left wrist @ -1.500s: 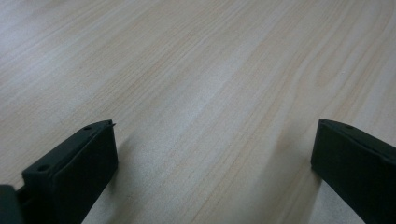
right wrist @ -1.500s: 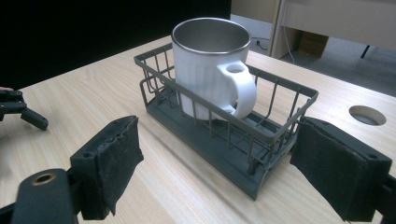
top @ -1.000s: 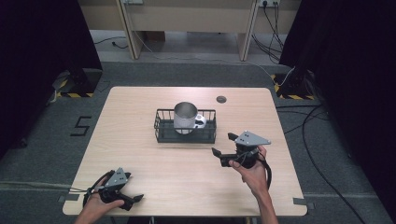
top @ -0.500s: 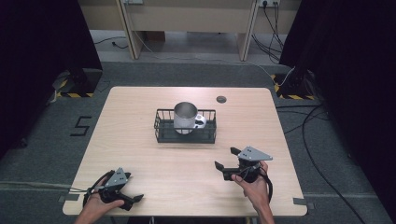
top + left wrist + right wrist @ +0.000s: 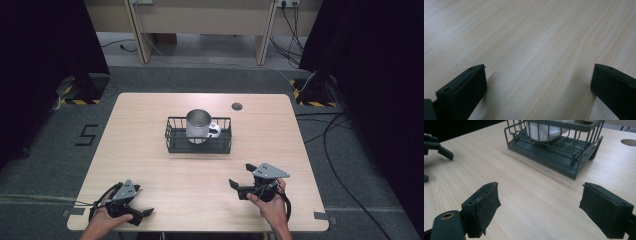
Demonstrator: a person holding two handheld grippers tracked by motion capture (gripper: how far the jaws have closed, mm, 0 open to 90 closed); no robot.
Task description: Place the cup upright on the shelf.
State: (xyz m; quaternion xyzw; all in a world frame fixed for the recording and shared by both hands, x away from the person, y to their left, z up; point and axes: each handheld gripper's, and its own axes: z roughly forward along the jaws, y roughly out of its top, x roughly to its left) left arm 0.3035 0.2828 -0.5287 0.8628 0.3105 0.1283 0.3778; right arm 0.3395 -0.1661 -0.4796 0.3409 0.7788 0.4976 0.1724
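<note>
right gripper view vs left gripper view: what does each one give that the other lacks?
Right gripper view alone: the dark wire basket with a white mug inside it, the round hole in the table top at the far right, and the left gripper at the left edge, its jaws apart.

Left gripper view alone: nothing extra, just a close look at bare wood grain.

Both: the light wooden table and each camera's own two black jaws standing wide apart with nothing between them, including the right gripper.
</note>
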